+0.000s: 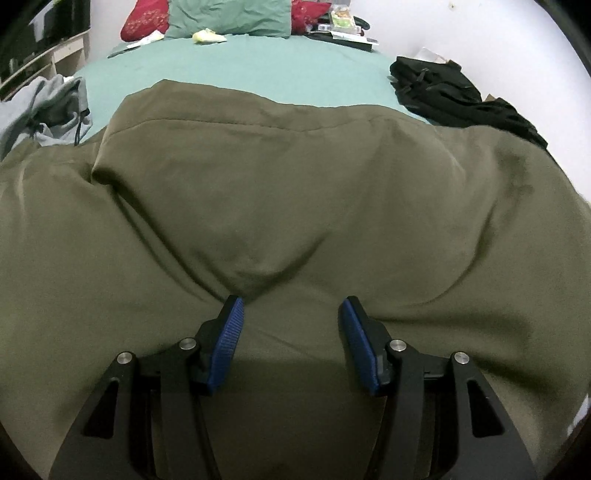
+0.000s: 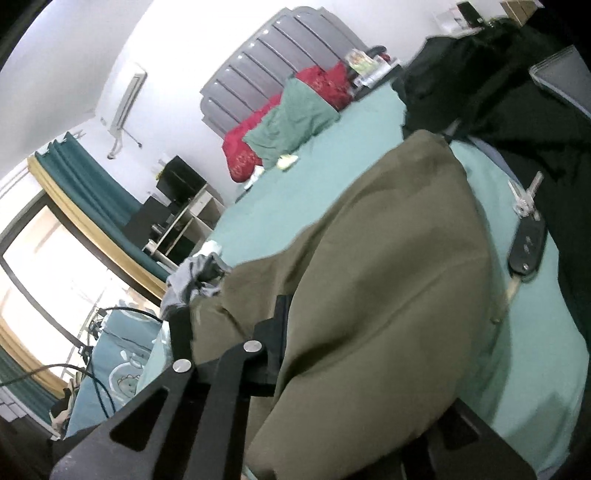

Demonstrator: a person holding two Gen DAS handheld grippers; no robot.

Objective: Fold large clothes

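Observation:
A large olive green garment (image 1: 280, 192) lies spread over the teal bed sheet (image 1: 258, 74), with a folded flap across its far part. My left gripper (image 1: 291, 306) points down onto its near part. It is open, and its blue pads (image 1: 231, 336) stand apart with cloth bunched between them. In the right wrist view the olive garment (image 2: 388, 277) is lifted and drapes over my right gripper (image 2: 295, 321). It hides one finger, and only the black left finger (image 2: 279, 332) shows. That gripper is shut on the fabric.
A grey hoodie (image 1: 44, 107) lies at the bed's left edge and black clothes (image 1: 454, 96) at the right. A car key with a key bunch (image 2: 526, 247) rests on the sheet beside the garment. A green pillow (image 1: 229, 16) and red pillows (image 1: 142, 22) sit at the headboard.

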